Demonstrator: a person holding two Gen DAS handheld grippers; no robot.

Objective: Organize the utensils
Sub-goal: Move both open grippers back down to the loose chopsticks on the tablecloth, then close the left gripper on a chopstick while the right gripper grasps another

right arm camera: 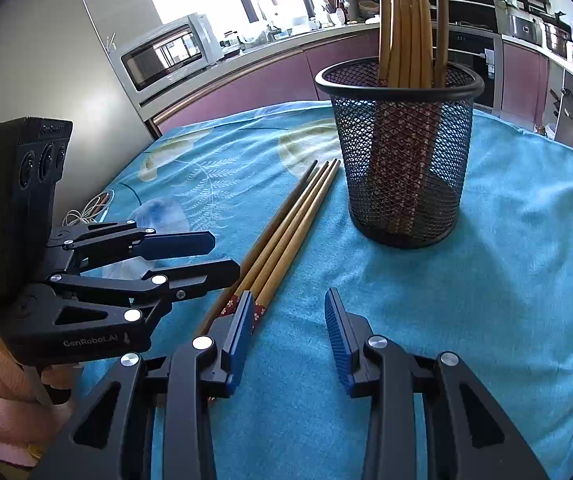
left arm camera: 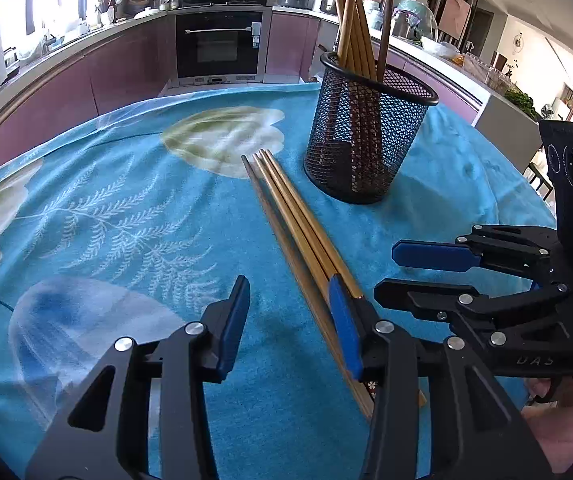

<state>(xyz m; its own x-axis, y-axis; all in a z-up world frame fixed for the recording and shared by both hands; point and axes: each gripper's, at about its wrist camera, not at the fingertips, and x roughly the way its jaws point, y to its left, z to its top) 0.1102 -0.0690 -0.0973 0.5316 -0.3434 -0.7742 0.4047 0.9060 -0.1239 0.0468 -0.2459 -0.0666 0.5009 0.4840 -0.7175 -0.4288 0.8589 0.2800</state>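
Chopsticks (left arm camera: 294, 216), four of them, lie side by side on the blue cloth (left arm camera: 126, 220) over the bench, just beside the black mesh cup (left arm camera: 366, 136), which holds more chopsticks upright. Both claws hang low near the handle ends of the loose chopsticks, farthest from the cup. The left claw (left arm camera: 290, 316) is partly open and holds nothing. The right claw (right arm camera: 290, 320) is likewise partly open and empty.

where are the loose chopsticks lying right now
The loose chopsticks lie bundled on the blue cloth, left of the mesh holder in both views, their near ends between the left gripper and right gripper.
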